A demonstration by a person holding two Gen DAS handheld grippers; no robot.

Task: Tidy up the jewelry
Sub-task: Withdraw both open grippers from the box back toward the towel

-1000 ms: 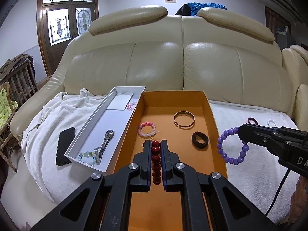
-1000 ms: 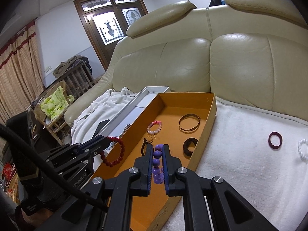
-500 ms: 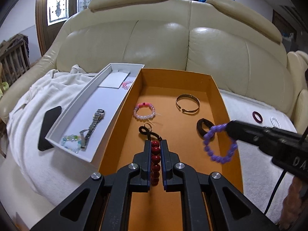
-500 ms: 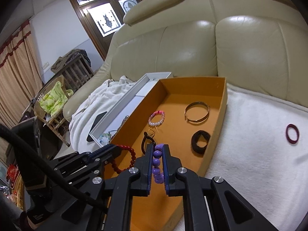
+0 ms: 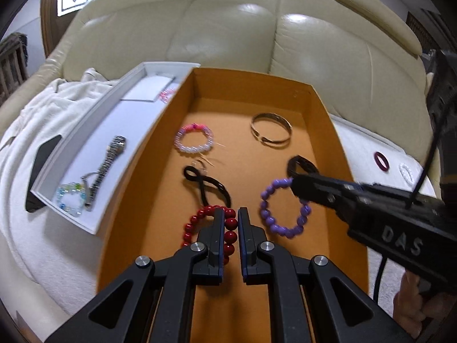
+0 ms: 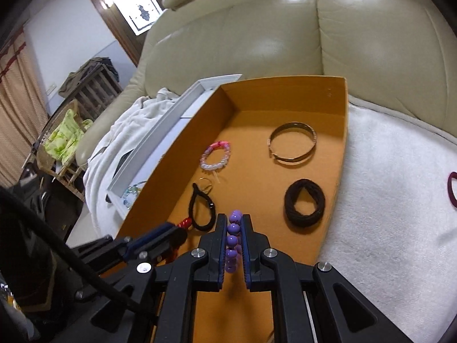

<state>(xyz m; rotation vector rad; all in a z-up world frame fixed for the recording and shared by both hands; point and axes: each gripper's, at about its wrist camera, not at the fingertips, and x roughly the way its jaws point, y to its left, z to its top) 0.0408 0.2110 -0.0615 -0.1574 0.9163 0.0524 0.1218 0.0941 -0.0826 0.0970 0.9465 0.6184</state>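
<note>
Bracelets [image 5: 284,208] upright, edge-on between gripper pads

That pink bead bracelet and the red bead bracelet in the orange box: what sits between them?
A black hair tie, twisted into a figure eight, lies between the pink bracelet and the red bracelet; the left wrist view shows it.
</note>
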